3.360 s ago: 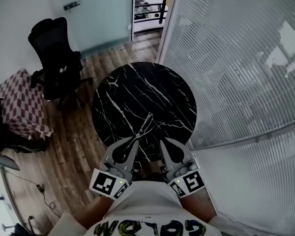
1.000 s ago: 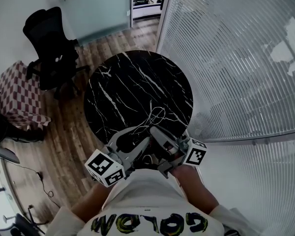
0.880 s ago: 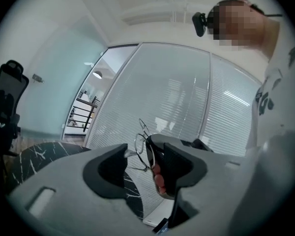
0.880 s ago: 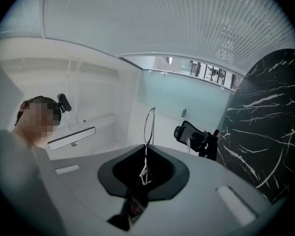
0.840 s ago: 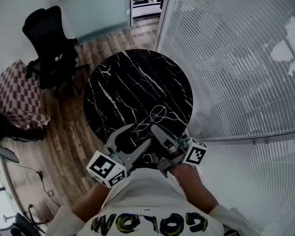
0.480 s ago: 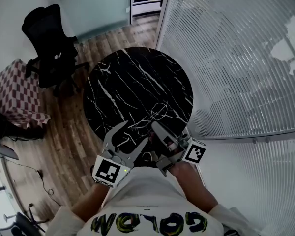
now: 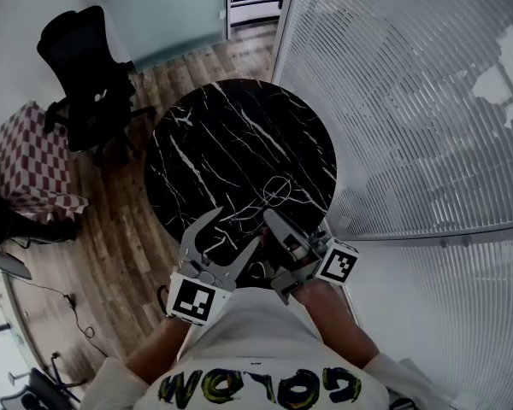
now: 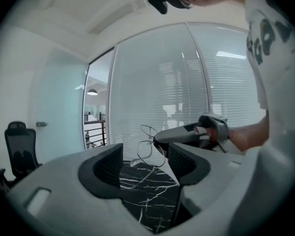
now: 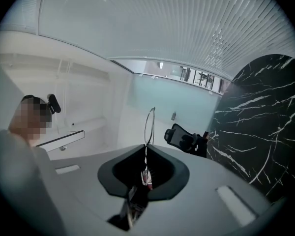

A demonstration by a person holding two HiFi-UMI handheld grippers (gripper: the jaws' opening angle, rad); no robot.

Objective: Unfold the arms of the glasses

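Observation:
The thin wire glasses (image 7: pixel 274 192) hang over the near edge of the round black marble table (image 7: pixel 214 135). My right gripper (image 7: pixel 270 217) is shut on them near one lens. In the right gripper view a lens rim (image 9: pixel 148 124) stands edge-on above the closed right gripper (image 9: pixel 146 151). My left gripper (image 7: pixel 235 230) sits just left of it with its jaws wide apart and nothing between them. In the left gripper view the glasses (image 8: pixel 150 144) float beyond the left gripper (image 8: pixel 145 165), pinched by the right gripper (image 8: pixel 160 137). One thin arm slants down from the frame.
A black office chair (image 7: pixel 85 67) stands on the wooden floor at the far left, beside a checked cloth (image 7: pixel 26 165). A slatted glass wall (image 7: pixel 410 101) runs along the table's right side. A glass door (image 7: pixel 167 11) is at the back.
My left gripper has opened wide, let go of the glasses' arm and rolled so its marker cube faces up. The right gripper has kept its hold and barely moved.

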